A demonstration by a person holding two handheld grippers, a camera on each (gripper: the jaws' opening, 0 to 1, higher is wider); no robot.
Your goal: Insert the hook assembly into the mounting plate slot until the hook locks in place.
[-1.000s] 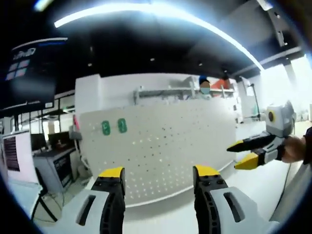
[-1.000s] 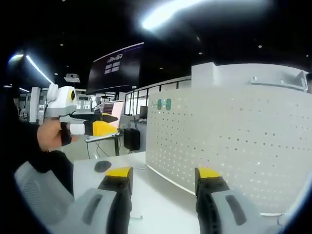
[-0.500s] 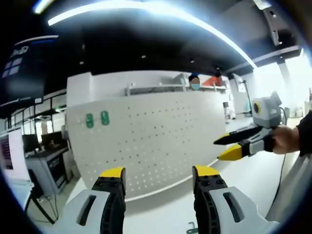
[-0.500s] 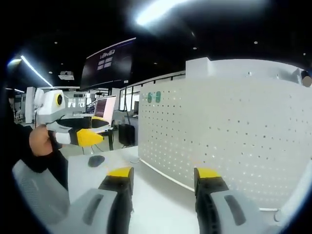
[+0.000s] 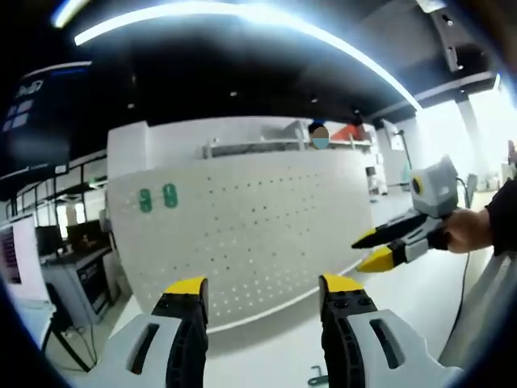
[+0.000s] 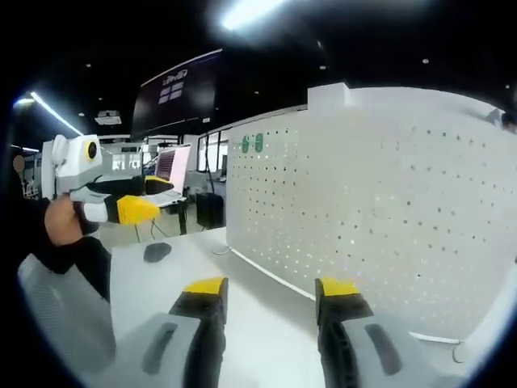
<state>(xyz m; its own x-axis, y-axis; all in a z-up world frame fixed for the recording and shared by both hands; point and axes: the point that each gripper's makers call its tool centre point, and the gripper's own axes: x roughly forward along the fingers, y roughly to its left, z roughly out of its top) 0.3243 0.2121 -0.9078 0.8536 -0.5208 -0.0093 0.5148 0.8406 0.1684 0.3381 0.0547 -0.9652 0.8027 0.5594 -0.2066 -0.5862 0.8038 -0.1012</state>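
Left gripper view first: our left gripper (image 5: 258, 295) comes up from the bottom of the frame with its yellow-tipped fingers spread wide and nothing between them. Dead centre stands the white pegboard (image 5: 266, 234), upright on the white table (image 5: 275, 339), with two green tags (image 5: 157, 197) at its upper left. At the right edge the right gripper (image 5: 371, 248) floats in front of the board, jaws apart, empty. A small green piece (image 5: 317, 377) pokes in at the bottom centre on the table; it could be the hook assembly, but we honestly can't tell.

Right gripper view: the right gripper's fingers are spread too, holding nothing. The pegboard fills the right half of the frame, green tags near top centre. The left gripper (image 6: 149, 198) sits at the left, its jaws look slightly apart, held in a hand (image 6: 60, 222). A dark puck-like thing (image 6: 157, 252) lies on the table at left.

Risks as we see them: both grippers are up high and empty, so we could lose track of the hook below frame. Grabbing it crooked would probably jam it in the slot, and pushing hard might shove the board back.
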